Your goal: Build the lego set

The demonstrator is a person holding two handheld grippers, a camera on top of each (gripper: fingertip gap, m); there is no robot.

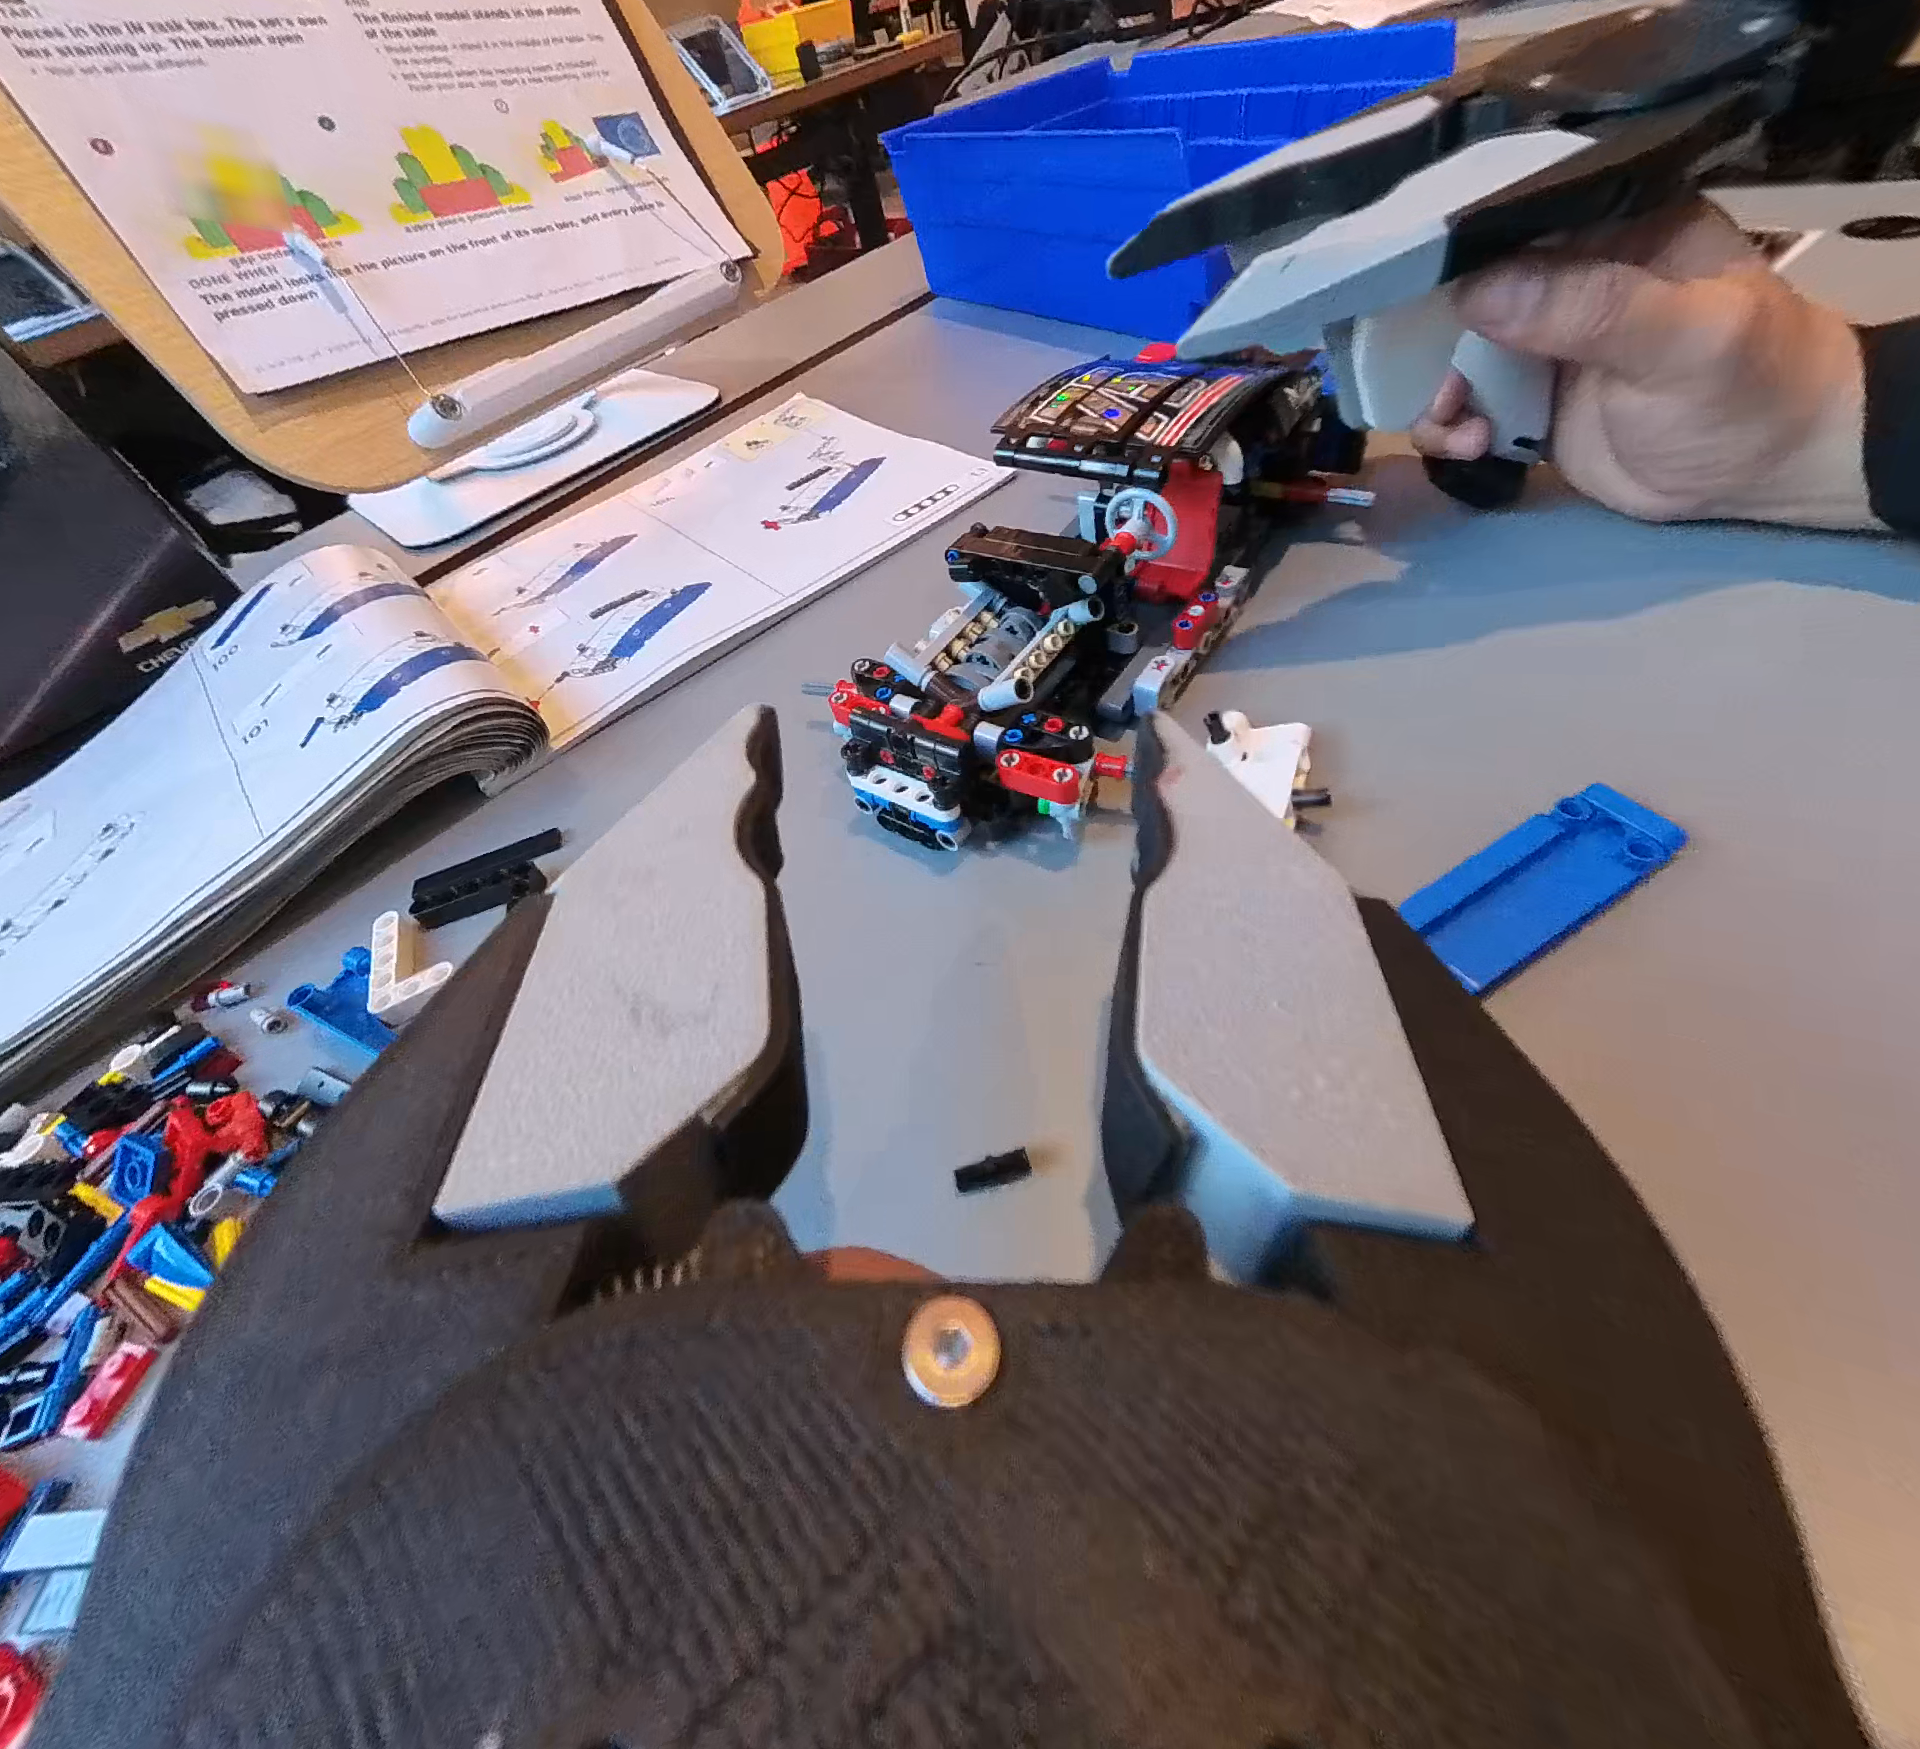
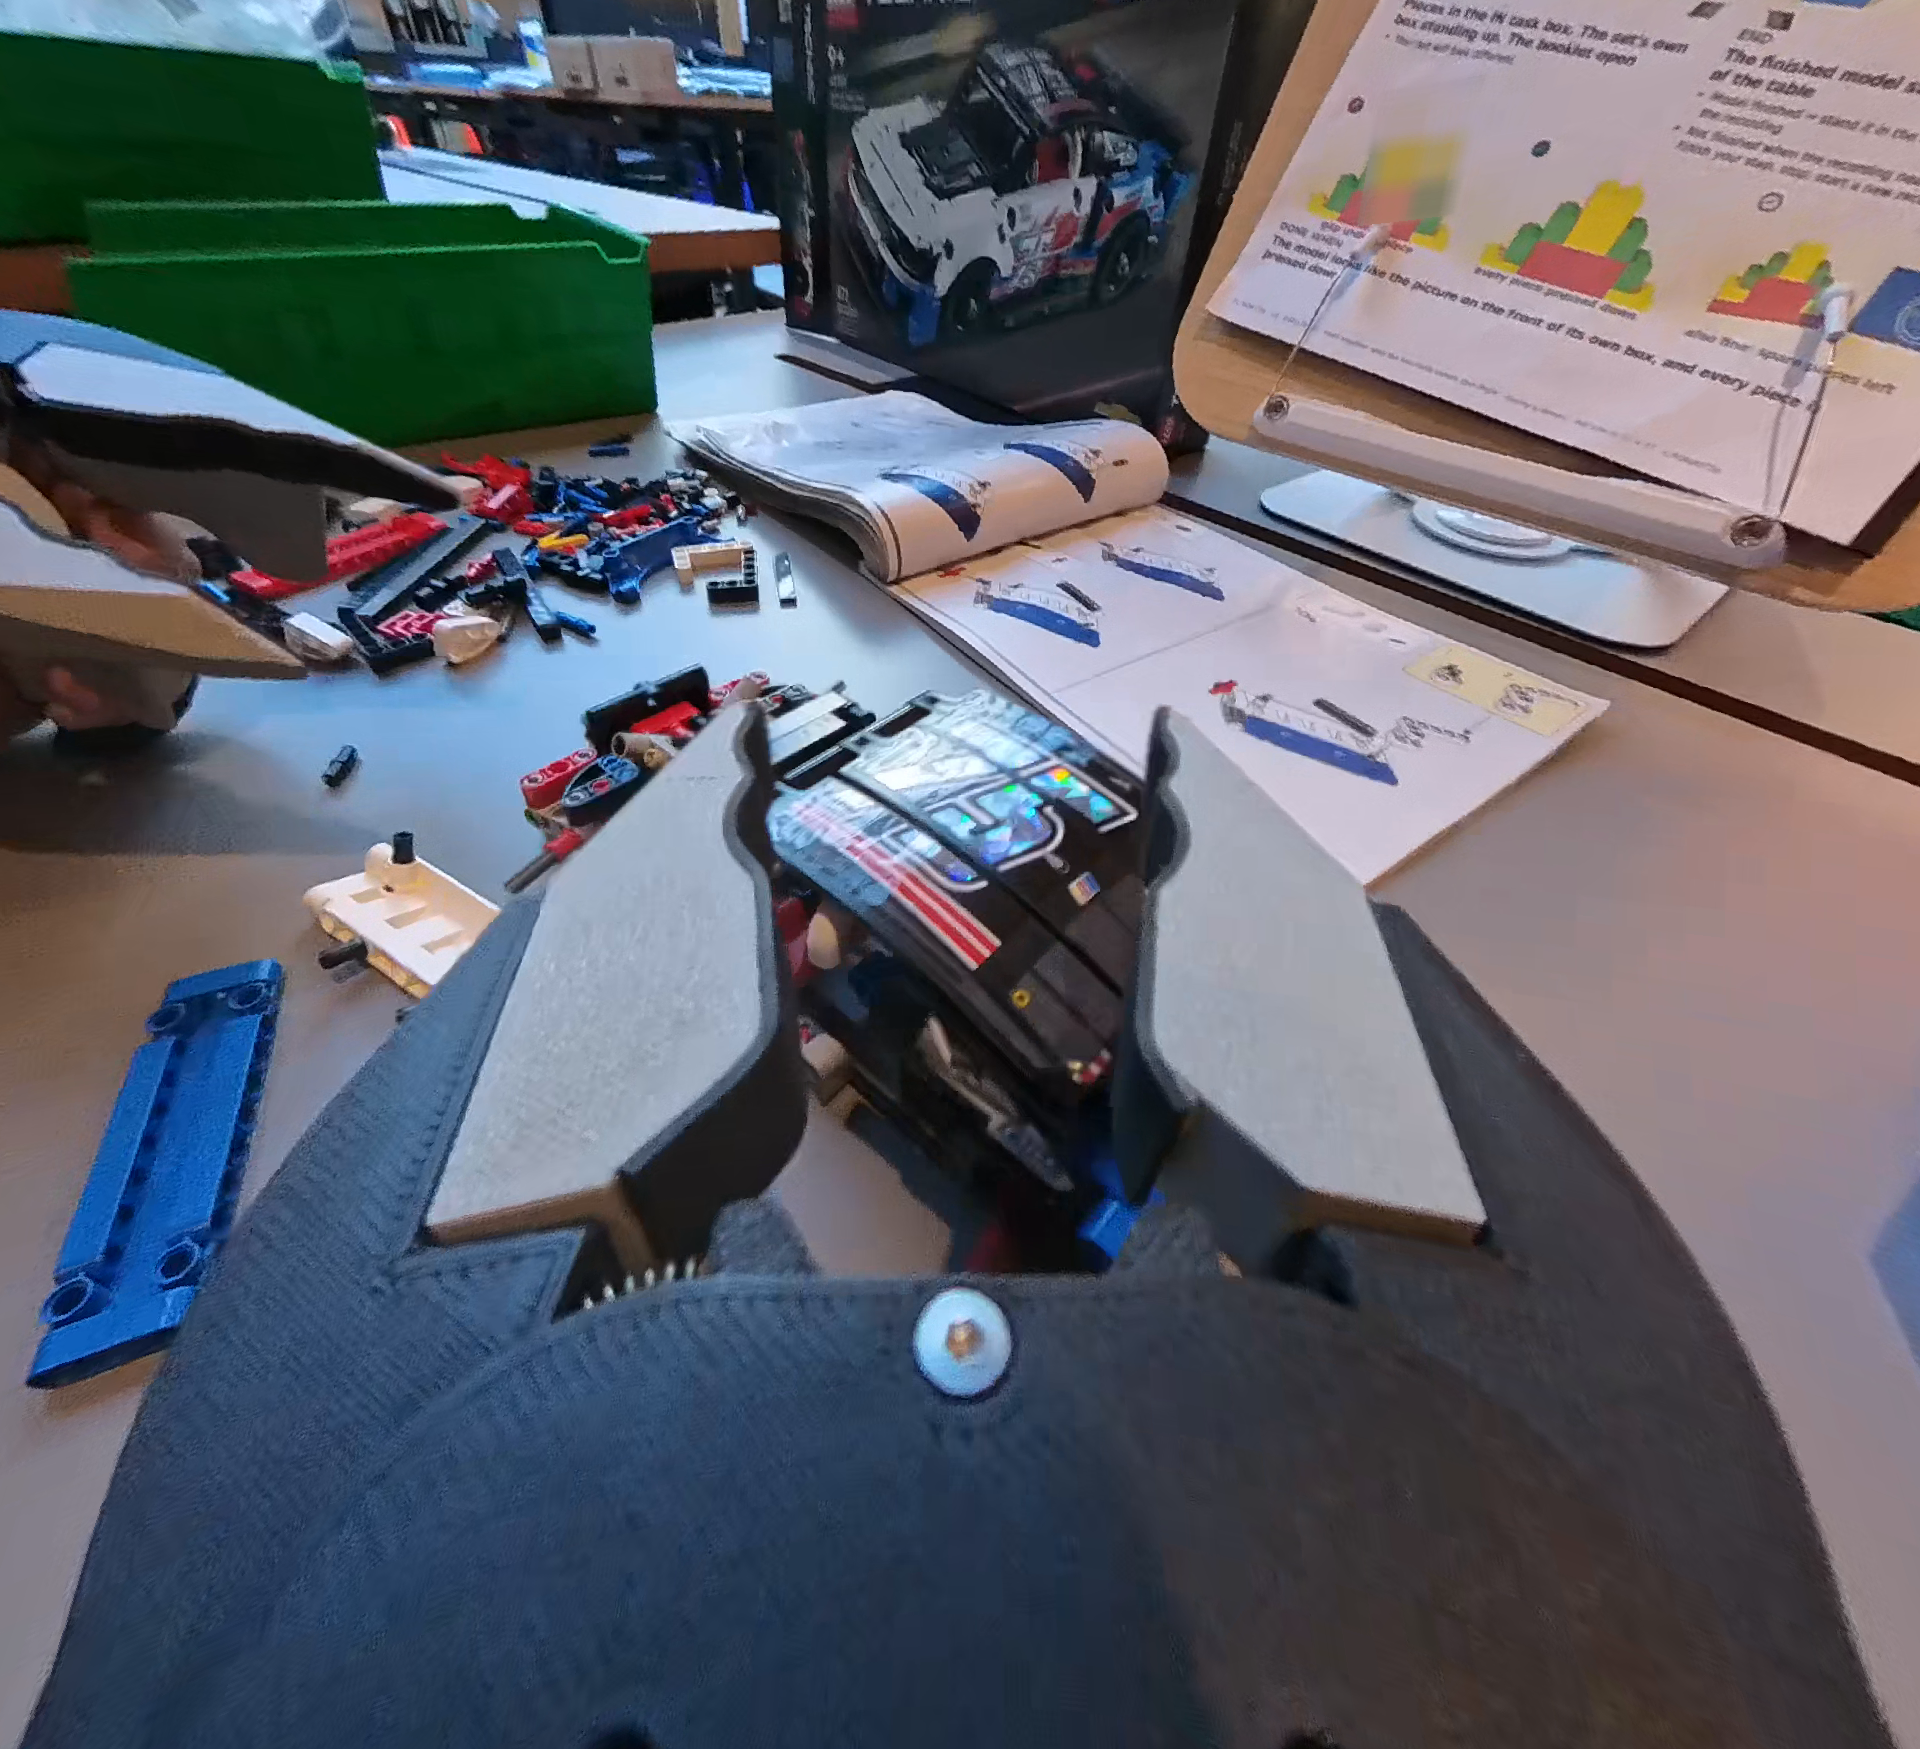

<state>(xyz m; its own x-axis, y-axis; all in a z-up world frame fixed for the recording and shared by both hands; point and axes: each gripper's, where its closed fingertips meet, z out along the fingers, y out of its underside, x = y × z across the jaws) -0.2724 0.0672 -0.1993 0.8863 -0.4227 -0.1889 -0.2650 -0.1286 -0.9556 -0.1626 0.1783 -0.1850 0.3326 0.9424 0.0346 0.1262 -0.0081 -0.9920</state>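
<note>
Left gripper (image 1: 956, 764) spread wide, holding nothing, aimed at half-built black, red and blue brick car (image 1: 1049, 650) mid-table. Right gripper (image 2: 951, 764) parted too, straddling car's stickered black roof (image 2: 966, 826). Nearby: open instruction booklet (image 2: 1143, 619), flat blue panel (image 1: 1538, 878), loose multicoloured pieces (image 1: 114, 1211).

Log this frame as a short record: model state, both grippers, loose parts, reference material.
model: partly built car chassis on the grey table, black stickered roof panel fitted, no wheels visible
left gripper: open, empty, near the car's front end
right gripper: open, straddling the roof panel, contact unclear
loose parts: blue panel, white piece, small black pin, mixed pile
reference: open instruction booklet, set box upright
bins: blue bin, green bin
</note>
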